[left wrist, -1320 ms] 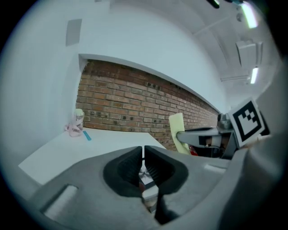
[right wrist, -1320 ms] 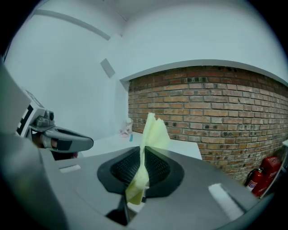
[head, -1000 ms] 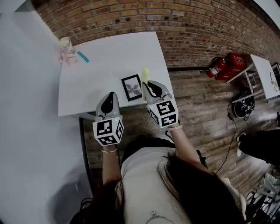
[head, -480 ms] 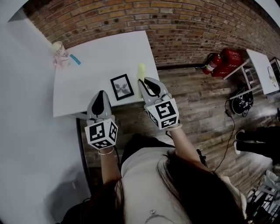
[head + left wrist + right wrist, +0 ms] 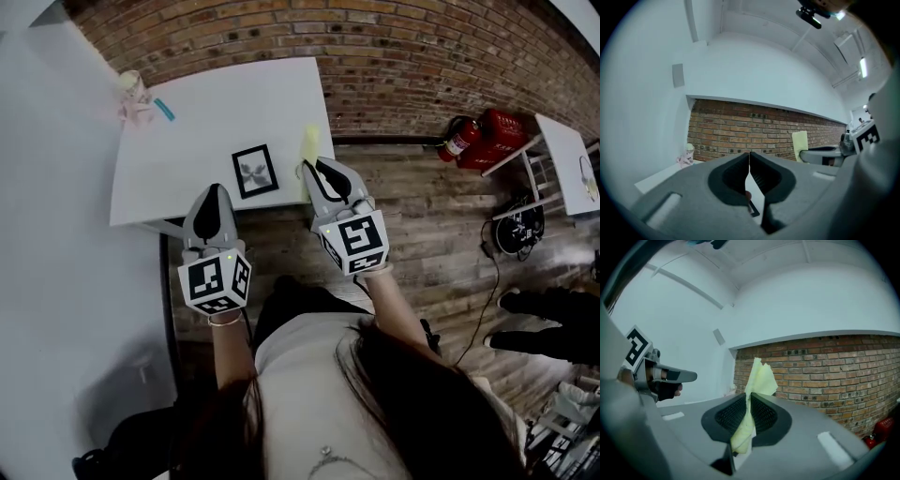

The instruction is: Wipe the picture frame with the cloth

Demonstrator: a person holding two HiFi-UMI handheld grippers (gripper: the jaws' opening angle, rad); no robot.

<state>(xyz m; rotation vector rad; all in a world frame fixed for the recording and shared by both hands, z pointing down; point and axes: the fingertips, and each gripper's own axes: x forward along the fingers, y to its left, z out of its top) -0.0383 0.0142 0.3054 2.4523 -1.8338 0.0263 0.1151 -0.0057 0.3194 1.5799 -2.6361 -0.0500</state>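
Note:
A small black picture frame lies flat near the front edge of the white table. My right gripper hovers just right of the frame, at the table's right corner, shut on a pale yellow cloth that sticks up past its tips. In the right gripper view the cloth is pinched between the jaws of that gripper. My left gripper hangs over the table's front edge, left of the frame, shut and empty. The left gripper view shows this gripper with its jaws together.
A pink object and a small blue item sit at the table's far left corner. A brick wall runs behind. Red fire extinguishers and a second white table stand at the right on the wooden floor.
Both grippers have lifted and drawn back from the frame toward the table's front edge. The right one still carries the cloth. The frame lies where it was.

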